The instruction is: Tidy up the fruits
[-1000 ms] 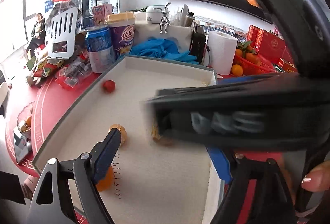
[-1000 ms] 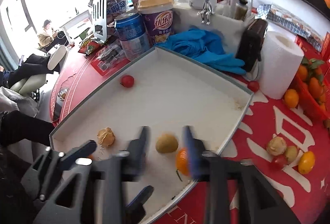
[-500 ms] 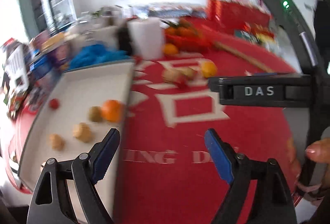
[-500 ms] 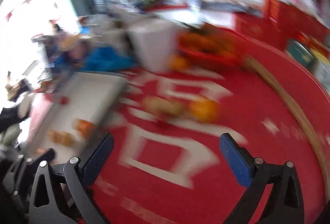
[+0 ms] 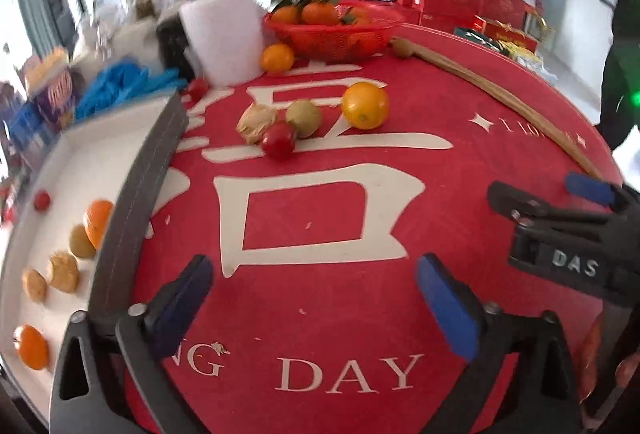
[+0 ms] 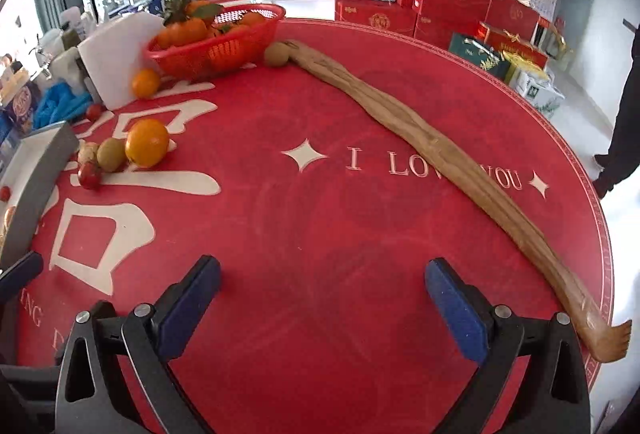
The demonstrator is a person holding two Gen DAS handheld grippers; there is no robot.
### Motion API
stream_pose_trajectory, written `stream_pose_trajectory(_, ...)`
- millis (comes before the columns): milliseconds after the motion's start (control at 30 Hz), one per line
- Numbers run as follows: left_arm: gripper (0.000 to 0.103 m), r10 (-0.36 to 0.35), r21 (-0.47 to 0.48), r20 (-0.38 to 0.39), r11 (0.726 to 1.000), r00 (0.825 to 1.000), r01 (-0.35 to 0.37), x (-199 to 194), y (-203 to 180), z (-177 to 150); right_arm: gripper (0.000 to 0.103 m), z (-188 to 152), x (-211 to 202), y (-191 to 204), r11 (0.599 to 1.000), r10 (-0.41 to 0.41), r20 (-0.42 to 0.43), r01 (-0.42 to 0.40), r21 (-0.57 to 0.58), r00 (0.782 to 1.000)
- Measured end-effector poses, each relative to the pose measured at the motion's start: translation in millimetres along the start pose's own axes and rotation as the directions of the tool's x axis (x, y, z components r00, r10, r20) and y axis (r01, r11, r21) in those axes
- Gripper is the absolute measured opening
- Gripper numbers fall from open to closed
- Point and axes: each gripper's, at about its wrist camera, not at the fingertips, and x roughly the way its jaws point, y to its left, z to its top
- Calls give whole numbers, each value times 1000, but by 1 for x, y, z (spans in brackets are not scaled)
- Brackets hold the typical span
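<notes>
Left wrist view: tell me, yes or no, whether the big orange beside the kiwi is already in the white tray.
No, the orange lies on the red tablecloth, outside the white tray.

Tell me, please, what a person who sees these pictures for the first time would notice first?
Probably the red tablecloth with its big white characters, and the small cluster of loose fruit on it: an orange, a kiwi, a red tomato and a pale walnut-like piece. To the left, the white tray already holds a row of fruit. A long wooden back scratcher curves across the table's right side, and both grippers hover open and empty.
</notes>
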Motion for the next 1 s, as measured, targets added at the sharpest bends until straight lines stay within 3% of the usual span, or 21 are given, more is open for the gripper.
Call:
stream_pose_trajectory(33,103,-24,-23,-8,999,1000,23,2,4,0,103,1,2,0,1000,2,0,-2,0,1000)
stream_pose_trajectory(1000,103,-9,-27,-7,1000,1000,9,4,6,0,103,1,6,-1,1000,3,1,-3,-1,1000)
